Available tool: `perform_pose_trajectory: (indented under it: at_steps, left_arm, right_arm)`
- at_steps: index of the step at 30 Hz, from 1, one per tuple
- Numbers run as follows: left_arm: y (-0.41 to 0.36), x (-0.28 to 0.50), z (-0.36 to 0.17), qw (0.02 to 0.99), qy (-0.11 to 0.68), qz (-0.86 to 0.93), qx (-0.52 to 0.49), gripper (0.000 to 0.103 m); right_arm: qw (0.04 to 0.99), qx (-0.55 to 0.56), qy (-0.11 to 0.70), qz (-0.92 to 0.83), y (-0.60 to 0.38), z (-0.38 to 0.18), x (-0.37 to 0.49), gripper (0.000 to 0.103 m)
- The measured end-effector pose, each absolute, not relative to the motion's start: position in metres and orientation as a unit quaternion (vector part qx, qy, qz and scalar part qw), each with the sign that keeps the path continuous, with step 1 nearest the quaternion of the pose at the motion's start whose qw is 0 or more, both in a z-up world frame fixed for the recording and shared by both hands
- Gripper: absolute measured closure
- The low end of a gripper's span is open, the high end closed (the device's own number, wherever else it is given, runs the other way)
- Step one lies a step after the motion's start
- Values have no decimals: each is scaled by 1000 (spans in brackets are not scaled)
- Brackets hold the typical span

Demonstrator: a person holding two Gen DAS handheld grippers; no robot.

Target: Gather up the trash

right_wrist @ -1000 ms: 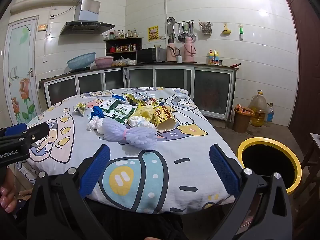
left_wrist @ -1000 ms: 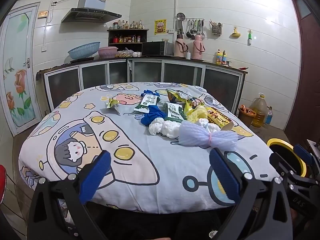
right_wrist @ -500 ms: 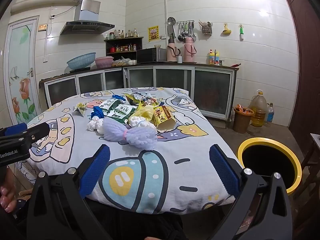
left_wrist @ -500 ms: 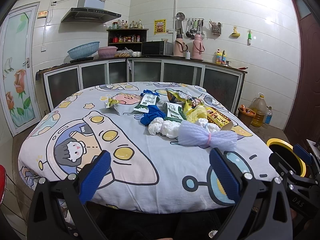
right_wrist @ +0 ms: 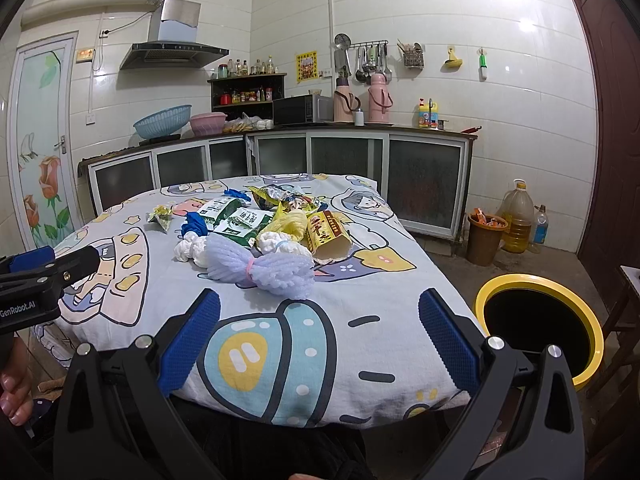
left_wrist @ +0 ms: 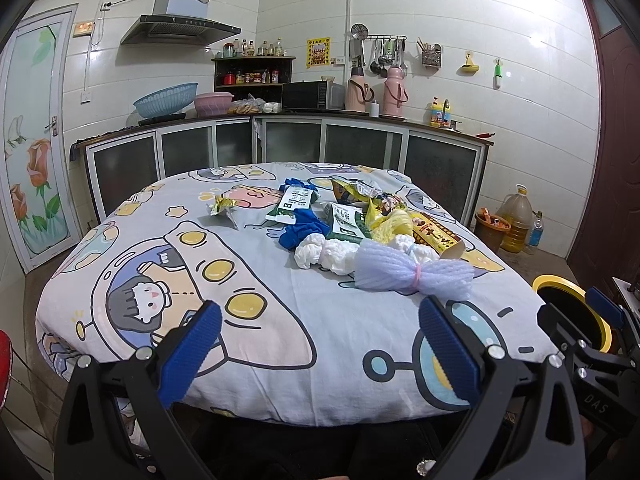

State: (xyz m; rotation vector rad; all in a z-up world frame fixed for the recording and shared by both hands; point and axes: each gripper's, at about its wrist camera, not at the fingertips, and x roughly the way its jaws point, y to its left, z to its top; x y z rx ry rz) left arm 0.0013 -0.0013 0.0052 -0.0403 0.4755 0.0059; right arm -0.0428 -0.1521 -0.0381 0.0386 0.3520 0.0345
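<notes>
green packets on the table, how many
2. One green packet lies at the far side of the pile, the other green packet just right of the blue glove. More may be hidden underneath.

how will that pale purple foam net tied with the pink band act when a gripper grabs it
The purple foam net looks puffy and open-meshed, so it will likely squash between the pads and weigh very little. It fans out either side of the pink band, so a grip at that cinched waist probably holds best. Lying flat, it seems unlikely to roll.

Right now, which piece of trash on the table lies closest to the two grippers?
The pale lilac foam net tied with a pink band; the wrappers lie farther back.
</notes>
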Motion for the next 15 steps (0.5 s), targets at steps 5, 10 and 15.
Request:
perform_pose_trajectory:
  at_steps: [5,10,15]
  left_arm:
    - [-3,1,5,972,235,3,-20,8]
    - [-2,2,6,972,236,3,-20,8]
    - [-9,-1,-2,971,239,-1,-21,8]
  right_arm:
    - [984,19,176,17,-152,-39,-43,7]
    - [984,20,175,17,-152,-39,-42,7]
    - [984,20,175,17,-152,-39,-42,7]
